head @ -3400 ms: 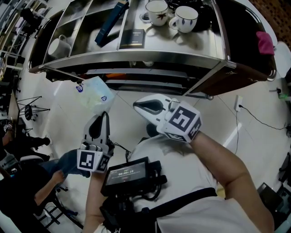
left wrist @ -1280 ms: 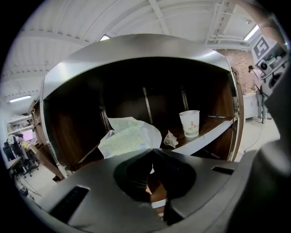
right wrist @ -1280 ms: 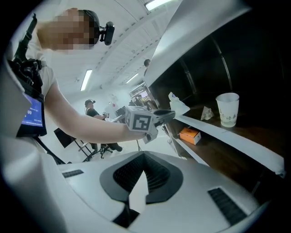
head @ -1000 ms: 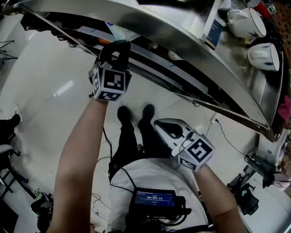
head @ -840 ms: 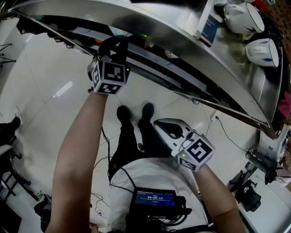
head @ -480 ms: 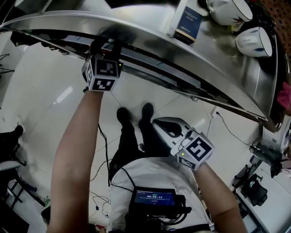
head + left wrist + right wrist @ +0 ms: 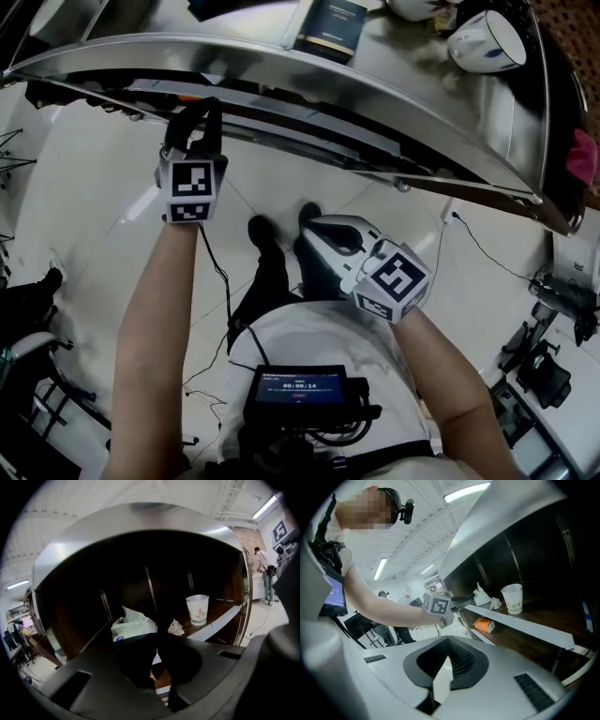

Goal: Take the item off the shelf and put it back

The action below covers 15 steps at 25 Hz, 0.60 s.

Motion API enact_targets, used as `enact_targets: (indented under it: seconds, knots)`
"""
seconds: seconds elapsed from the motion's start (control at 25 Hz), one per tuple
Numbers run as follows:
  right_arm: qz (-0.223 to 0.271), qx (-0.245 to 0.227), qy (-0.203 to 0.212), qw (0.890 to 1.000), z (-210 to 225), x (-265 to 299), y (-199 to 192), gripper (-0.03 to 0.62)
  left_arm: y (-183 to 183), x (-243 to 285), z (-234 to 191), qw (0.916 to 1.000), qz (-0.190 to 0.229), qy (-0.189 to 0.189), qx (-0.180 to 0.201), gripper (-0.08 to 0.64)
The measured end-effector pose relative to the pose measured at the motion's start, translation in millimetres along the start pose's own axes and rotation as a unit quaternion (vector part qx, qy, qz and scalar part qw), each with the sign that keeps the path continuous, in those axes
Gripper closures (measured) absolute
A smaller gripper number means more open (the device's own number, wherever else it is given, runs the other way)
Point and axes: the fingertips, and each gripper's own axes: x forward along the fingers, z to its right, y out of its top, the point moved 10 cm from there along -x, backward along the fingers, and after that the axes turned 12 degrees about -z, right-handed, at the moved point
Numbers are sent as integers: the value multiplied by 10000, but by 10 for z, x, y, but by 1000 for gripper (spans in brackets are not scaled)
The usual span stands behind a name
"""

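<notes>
Your left arm [image 7: 161, 309] reaches forward, nearly straight. The left gripper [image 7: 192, 117] points ahead, its jaws closing with nothing between them. Your right arm [image 7: 448, 375] is bent close to your chest, and the right gripper [image 7: 323, 234] has its jaws together, empty.

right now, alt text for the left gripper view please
The left gripper, jaws closing with nothing between them, faces a dark wooden shelf under a metal top. On the shelf sit a tissue pack, a crumpled tissue and a white paper cup.

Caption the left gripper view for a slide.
Left claw closing on nothing, facing the shelf holding a tissue pack, crumpled tissue and paper cup.
</notes>
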Motion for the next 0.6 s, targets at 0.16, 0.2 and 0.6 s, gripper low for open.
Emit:
enact_targets:
  seconds: [0.16,0.2,0.6]
  knots:
    - [239,-126,16,9996,-42,-26,101,586,-117,-526,66,9997,55,-46,-224,555]
    - [295,-170,22,9994,-57,-25,136,586,-149,-662,61,9996,54,-60,-267,555]
    - [610,-603,98,9963,-211,-121,459,586,-270,-1630,157,9808,565,-1184,-1442,557]
